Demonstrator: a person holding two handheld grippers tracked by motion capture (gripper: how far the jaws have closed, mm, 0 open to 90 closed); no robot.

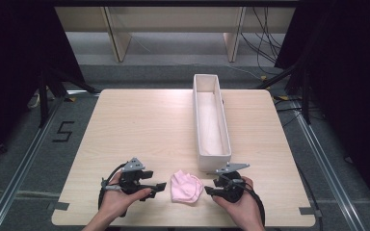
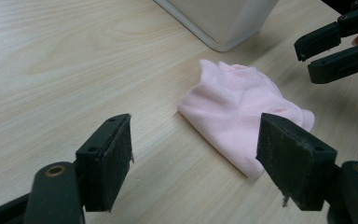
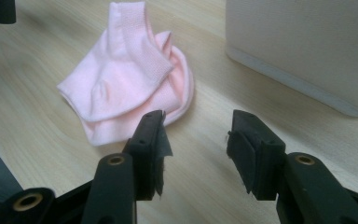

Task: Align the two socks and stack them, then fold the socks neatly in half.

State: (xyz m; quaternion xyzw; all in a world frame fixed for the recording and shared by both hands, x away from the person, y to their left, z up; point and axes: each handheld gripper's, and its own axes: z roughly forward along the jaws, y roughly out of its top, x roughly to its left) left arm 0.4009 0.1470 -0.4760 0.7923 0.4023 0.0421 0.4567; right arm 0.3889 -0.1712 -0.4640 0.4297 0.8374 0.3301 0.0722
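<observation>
While the folded pink sock [image 1: 186,187] lies on the surface [image 1: 139,125], left tool [image 1: 157,186] and right tool [image 1: 209,190] gape empty beside it; boxing into white bin [image 1: 212,155] remains.

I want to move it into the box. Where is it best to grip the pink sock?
Probably the ribbed cuff of the pink sock: it sits folded on top as a raised band. The open right gripper is nearest, so come from that side, one jaw sliding under the cuff's edge.
</observation>
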